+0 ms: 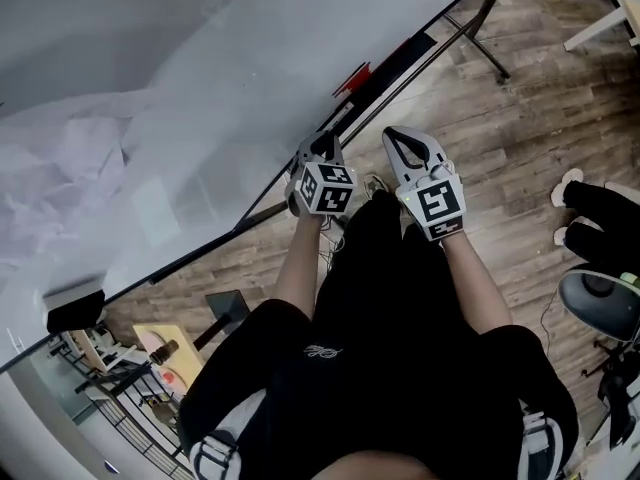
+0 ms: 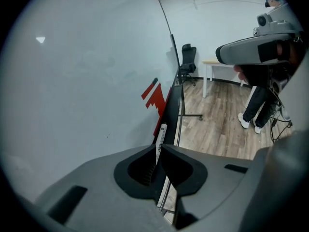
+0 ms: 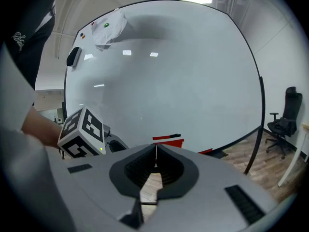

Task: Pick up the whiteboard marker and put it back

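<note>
**As the marker [image 2: 161, 133] lies along the tray [image 2: 175, 103]**
Jaws of the left gripper [image 2: 159, 148] pinch its near end, low centre, likely to seat or lift it in line. Jaws of the right gripper [image 3: 155, 149], pressed together, hold nothing.

Wood-plank floor [image 2: 217, 124], black office chair [image 2: 187, 64] beside a pale desk [image 2: 219, 63].

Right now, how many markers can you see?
2: a white marker held by the left gripper at the board's tray, and what looks like a red marker farther along it. Others may be hidden.
</note>
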A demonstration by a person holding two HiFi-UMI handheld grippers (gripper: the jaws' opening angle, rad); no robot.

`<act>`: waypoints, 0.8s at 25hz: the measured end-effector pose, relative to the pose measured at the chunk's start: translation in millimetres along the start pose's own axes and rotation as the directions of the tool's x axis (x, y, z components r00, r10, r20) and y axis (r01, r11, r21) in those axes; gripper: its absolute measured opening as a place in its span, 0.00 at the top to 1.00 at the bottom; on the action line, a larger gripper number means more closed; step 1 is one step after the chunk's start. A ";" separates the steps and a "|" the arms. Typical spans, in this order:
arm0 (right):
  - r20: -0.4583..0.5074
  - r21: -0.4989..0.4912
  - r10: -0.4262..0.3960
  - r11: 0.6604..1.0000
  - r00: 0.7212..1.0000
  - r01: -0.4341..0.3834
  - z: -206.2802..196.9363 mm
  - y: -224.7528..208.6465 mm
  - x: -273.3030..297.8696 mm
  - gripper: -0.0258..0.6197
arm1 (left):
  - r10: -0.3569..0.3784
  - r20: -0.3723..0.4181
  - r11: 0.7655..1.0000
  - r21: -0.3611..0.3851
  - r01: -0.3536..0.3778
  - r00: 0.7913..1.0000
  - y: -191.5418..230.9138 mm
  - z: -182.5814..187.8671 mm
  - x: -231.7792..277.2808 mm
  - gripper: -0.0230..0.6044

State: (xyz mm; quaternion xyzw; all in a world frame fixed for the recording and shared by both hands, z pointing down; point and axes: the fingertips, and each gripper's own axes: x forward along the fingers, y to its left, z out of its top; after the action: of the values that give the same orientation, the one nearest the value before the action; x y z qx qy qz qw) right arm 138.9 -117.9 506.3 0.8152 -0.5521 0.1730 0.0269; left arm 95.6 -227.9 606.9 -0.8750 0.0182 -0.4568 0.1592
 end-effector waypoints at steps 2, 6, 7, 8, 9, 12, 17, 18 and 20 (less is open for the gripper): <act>-0.005 0.009 -0.003 1.000 1.000 0.003 -3.3 -1.8 2.3 0.96 | 0.011 -0.023 1.000 0.011 -0.011 1.000 3.3 -2.6 6.2 0.95; -0.010 0.021 -0.019 1.000 1.000 0.019 -7.5 -8.4 3.3 0.96 | 0.011 -0.088 1.000 0.029 -0.008 0.996 5.9 -11.2 18.7 0.86; -0.010 0.024 -0.024 0.999 1.000 0.024 -7.8 -10.7 2.5 0.95 | 0.008 -0.103 0.999 0.035 -0.004 0.995 5.5 -12.6 21.2 0.83; -0.009 0.026 -0.030 0.999 1.000 0.030 -8.0 -13.4 1.5 0.96 | 0.007 -0.114 0.999 0.042 -0.002 0.993 5.2 -13.3 23.4 0.82; -0.009 0.028 -0.036 0.999 0.999 0.036 -8.1 -16.3 0.2 0.95 | 0.007 -0.124 0.999 0.048 -0.001 0.992 4.7 -13.6 25.4 0.82; -0.008 0.038 -0.052 0.998 0.999 0.052 -9.3 -23.6 -3.2 0.95 | 0.010 -0.153 0.998 0.067 0.000 0.988 4.2 -15.8 31.3 0.81; -0.014 0.046 -0.073 0.996 0.997 0.074 -13.3 -29.6 -8.1 0.96 | 0.004 -0.201 0.997 0.079 0.012 0.980 3.6 -21.9 40.1 0.81; -0.016 0.048 -0.077 0.996 0.997 0.078 -14.1 -30.8 -9.6 0.95 | 0.005 -0.207 0.996 0.085 0.013 0.978 2.7 -22.4 41.5 0.81; -0.018 0.050 -0.084 0.995 0.996 0.085 -14.9 -33.3 -12.6 0.95 | 0.009 -0.216 0.995 0.094 0.012 0.976 1.4 -23.3 43.9 0.81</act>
State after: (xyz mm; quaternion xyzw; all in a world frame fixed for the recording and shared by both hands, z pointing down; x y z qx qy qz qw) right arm 161.2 -90.3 521.2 0.8368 -0.5124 0.1920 0.0177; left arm 102.6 -243.1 653.7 -0.8115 0.0129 -0.5498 0.1973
